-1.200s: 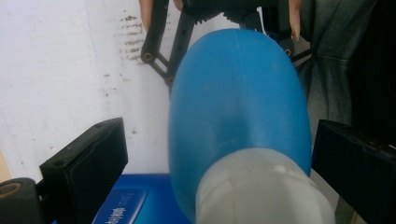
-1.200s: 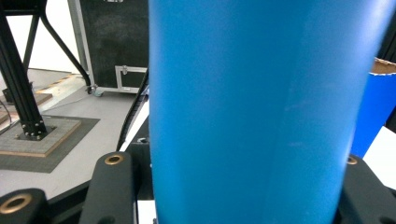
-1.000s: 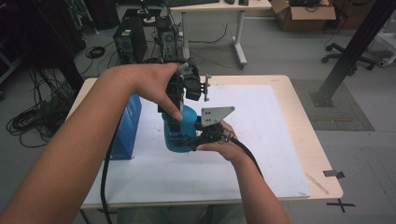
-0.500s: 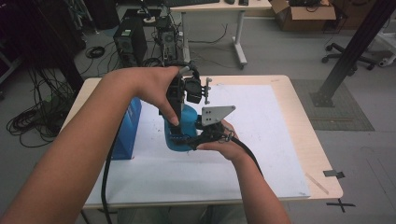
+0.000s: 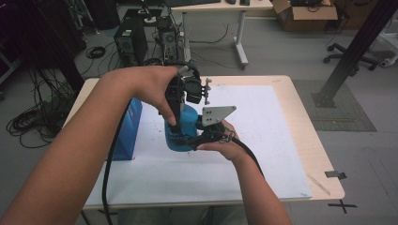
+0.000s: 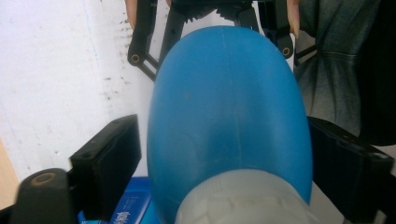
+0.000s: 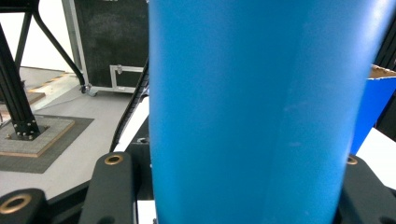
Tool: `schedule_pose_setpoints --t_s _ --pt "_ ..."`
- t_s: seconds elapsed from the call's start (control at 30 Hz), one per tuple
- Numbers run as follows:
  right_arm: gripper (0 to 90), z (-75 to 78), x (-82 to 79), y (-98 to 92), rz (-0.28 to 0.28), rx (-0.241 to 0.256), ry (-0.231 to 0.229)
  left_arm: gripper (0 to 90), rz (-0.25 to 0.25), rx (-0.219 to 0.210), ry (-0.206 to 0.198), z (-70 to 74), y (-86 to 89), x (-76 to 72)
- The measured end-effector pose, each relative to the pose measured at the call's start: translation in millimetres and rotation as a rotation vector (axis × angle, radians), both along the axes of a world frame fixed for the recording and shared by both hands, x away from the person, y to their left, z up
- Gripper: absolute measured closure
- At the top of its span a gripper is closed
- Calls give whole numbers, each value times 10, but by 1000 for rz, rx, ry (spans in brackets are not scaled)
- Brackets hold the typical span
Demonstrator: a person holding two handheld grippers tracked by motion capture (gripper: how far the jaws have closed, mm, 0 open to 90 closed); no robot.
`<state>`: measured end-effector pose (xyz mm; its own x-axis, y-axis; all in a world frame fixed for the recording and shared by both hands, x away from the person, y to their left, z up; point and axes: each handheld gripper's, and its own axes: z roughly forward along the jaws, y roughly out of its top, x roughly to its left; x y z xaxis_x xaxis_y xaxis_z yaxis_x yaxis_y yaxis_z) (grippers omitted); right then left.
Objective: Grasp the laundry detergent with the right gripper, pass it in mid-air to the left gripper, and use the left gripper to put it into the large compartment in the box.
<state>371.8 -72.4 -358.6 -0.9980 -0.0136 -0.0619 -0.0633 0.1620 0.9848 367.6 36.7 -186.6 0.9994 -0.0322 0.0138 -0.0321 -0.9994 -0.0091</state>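
Between both hand-held grippers stood the blue bottle (image 5: 184, 129): the right hand-held gripper (image 5: 195, 139) pinched its body, the left hand-held gripper (image 5: 176, 101) straddled its top, jaws spread; the cap apparently remained unopened.

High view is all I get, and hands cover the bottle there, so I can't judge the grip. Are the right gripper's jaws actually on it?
Observer: Yes. In the right gripper view the blue bottle stands between the right gripper jaws, and both press against its sides.
Operator: And the left one?
Observer: The left gripper straddles the bottle's rounded shoulder. One jaw lies against it, but a thin strip of white table shows between the other jaw and the bottle.
Operator: Which end faces it?
Observer: The pale cap, closest to that camera.
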Motion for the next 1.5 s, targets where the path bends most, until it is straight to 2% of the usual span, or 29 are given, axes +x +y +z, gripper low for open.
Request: schedule_pose_setpoints --t_s 0.13,0.17,0.4,0.93,1.2,1.3,1.5 --pt "445 11 -2 2 0 -2 -2 181 -2 4 -3 -8 -7 -8" --pt "445 14 -1 2 -1 0 -2 211 -4 6 -3 -9 -6 -10" --pt "445 27 -7 10 1 -2 -6 247 -7 6 11 -1 1 -18" --pt "445 34 -12 23 -2 1 -9 330 -20 3 8 -3 5 -38" --pt "445 42 -21 26 -1 -1 -7 356 -29 13 -5 0 2 -44" --pt "445 40 -19 28 -2 0 -6 371 -29 15 -24 -3 2 -52" --pt "445 43 -14 37 -4 2 -6 382 -18 24 -33 0 1 -49"
